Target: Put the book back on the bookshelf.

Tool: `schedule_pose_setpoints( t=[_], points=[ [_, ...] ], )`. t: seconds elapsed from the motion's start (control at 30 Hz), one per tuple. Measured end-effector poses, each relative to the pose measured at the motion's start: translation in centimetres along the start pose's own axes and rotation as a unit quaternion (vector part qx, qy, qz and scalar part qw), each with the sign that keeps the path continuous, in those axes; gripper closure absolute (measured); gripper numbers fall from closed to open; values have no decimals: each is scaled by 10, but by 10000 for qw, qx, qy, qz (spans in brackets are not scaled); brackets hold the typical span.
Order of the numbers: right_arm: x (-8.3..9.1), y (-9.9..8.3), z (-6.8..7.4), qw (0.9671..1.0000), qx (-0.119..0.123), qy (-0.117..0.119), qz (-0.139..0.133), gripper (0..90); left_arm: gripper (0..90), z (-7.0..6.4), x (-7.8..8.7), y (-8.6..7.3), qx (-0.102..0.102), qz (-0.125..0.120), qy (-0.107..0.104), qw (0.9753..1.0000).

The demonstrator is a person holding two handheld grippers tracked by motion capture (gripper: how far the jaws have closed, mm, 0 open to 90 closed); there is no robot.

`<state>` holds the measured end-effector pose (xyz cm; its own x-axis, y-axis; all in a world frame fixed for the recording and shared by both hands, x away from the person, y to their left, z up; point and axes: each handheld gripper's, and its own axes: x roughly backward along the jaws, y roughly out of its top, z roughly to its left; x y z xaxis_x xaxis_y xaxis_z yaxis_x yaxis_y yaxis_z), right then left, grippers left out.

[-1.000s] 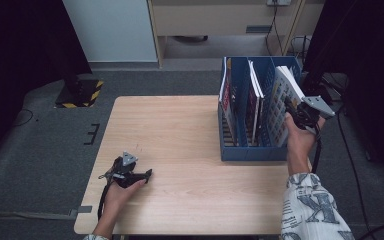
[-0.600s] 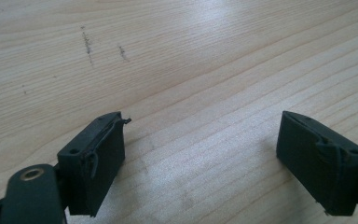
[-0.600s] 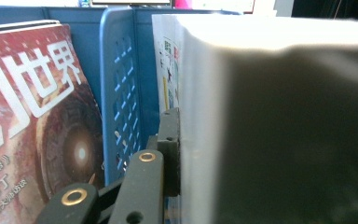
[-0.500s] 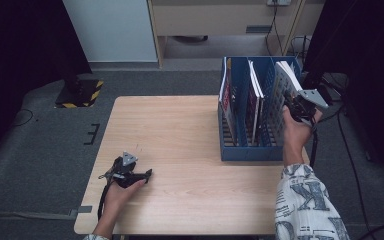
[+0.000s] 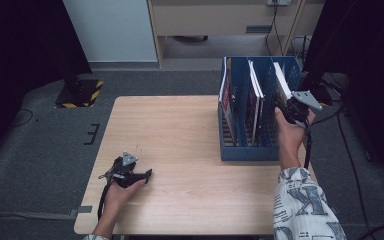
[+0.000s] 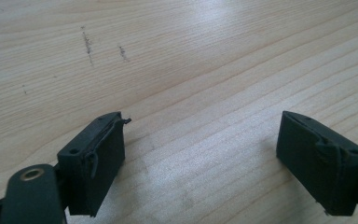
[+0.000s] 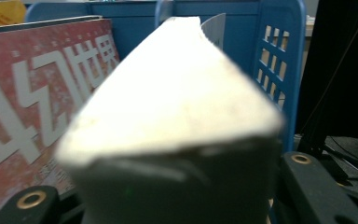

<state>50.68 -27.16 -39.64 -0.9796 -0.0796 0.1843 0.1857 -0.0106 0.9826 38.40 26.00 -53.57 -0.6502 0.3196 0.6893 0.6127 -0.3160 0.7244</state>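
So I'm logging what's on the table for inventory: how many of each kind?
Blue file rack: 1
Books or magazines standing in it: 3, at left, middle, and right, held by the right tool
Total: 4

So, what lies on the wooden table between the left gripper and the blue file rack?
Bare wood. In the high view, the light wooden table carries nothing between the left gripper and the blue plastic file rack.

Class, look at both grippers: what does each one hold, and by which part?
The right gripper clamps the near edge of a white-paged book in the blue file rack. The left gripper, open, holds nothing.
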Motion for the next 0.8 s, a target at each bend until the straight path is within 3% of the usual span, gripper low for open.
schedule_pose_setpoints(
  t=[0.13, 0.63, 0.8],
  points=[
    [4, 1, 2, 9999, 81, 60, 60, 488, 143, 0, 0, 0, 0, 0, 1, 10000],
    [15, 1, 5, 9994, -74, 281, 209, 290, 143, 0, 0, 0, 0, 0, 0, 10000],
    [15, -1, 5, 9987, -123, 386, 306, 282, 143, 0, 0, 0, 1, 0, 1, 10000]
  ],
)
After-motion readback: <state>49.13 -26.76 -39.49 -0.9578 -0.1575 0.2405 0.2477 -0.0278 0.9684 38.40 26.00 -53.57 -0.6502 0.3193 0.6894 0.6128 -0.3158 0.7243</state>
